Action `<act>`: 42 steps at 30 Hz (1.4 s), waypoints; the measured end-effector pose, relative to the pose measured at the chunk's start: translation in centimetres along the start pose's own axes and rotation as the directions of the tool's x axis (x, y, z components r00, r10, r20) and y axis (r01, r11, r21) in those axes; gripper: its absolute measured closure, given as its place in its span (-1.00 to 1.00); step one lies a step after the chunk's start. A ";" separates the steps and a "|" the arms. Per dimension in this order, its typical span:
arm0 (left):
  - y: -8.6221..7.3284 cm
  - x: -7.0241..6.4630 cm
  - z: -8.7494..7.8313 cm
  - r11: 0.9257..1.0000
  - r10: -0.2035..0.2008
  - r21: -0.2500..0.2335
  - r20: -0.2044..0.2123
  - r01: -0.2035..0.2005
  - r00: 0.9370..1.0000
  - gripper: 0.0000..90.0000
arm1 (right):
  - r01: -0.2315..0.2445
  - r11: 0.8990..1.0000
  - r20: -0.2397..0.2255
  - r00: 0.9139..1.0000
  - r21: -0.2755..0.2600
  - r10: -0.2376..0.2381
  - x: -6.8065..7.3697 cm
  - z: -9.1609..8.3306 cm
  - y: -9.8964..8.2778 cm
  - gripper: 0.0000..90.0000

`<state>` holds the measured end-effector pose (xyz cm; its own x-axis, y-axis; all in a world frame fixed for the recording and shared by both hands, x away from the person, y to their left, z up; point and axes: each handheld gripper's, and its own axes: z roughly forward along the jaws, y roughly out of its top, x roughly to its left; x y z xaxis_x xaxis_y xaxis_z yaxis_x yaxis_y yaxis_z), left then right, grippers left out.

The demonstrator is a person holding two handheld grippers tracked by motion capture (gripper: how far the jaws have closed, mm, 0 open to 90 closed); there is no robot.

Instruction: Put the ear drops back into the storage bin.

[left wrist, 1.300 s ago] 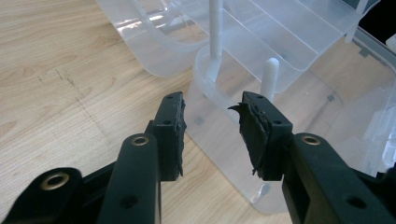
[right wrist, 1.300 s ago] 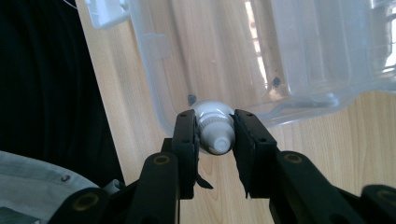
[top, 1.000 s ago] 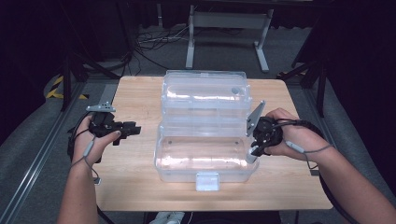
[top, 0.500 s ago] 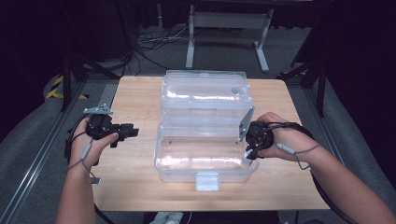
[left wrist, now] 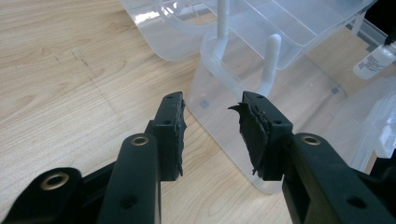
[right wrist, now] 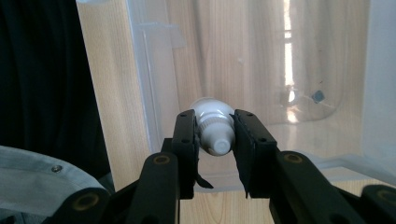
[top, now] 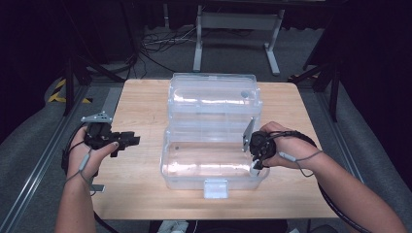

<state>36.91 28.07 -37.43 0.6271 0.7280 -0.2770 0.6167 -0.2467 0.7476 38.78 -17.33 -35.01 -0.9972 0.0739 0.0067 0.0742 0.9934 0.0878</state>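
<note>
I have one clear plastic box [top: 214, 145] on the wooden table [top: 141, 97], its lid thrown back so that the lid half lies farther from me and the base half nearer. Through the base I see only bare wood under its floor, apart from the one small white bottle [right wrist: 212, 123] that my right gripper [top: 256, 160] holds over its right-hand end (cap towards the camera in the right gripper view). The jaws are clenched on that bottle, one pad on each side of its neck. My left gripper [top: 127, 141] hovers over the table just left of the box, jaws released and apart with nothing between them. In the left gripper view the box's corner lies just beyond the jaw tips, and the bottle [left wrist: 376, 60] shows at the far side.
</note>
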 end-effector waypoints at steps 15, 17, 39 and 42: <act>0.1 0.1 0.3 1.000 0.000 0.007 0.005 0.000 1.000 0.35 | 0.002 1.000 -0.020 1.000 0.031 -0.001 -0.1 2.3 -0.2 0.57; 0.2 0.1 0.4 1.000 0.001 0.008 0.007 -0.001 1.000 0.35 | 0.002 0.999 -0.023 1.000 0.032 -0.001 -0.1 2.7 -0.3 0.57; 0.1 0.0 0.5 1.000 0.001 0.016 0.010 -0.001 1.000 0.34 | -0.008 0.997 -0.022 1.000 0.077 0.009 -0.3 4.6 -0.5 0.57; 0.2 0.0 0.5 1.000 0.002 0.016 0.011 -0.002 1.000 0.34 | -0.007 0.997 -0.023 1.000 0.073 0.009 -0.2 4.7 -0.5 0.57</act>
<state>37.28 27.69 -37.64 0.6335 0.7204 -0.2824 0.6228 -0.2582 0.7385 38.93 -17.46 -39.72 -0.9963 0.0806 0.0303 0.0811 0.9966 0.0147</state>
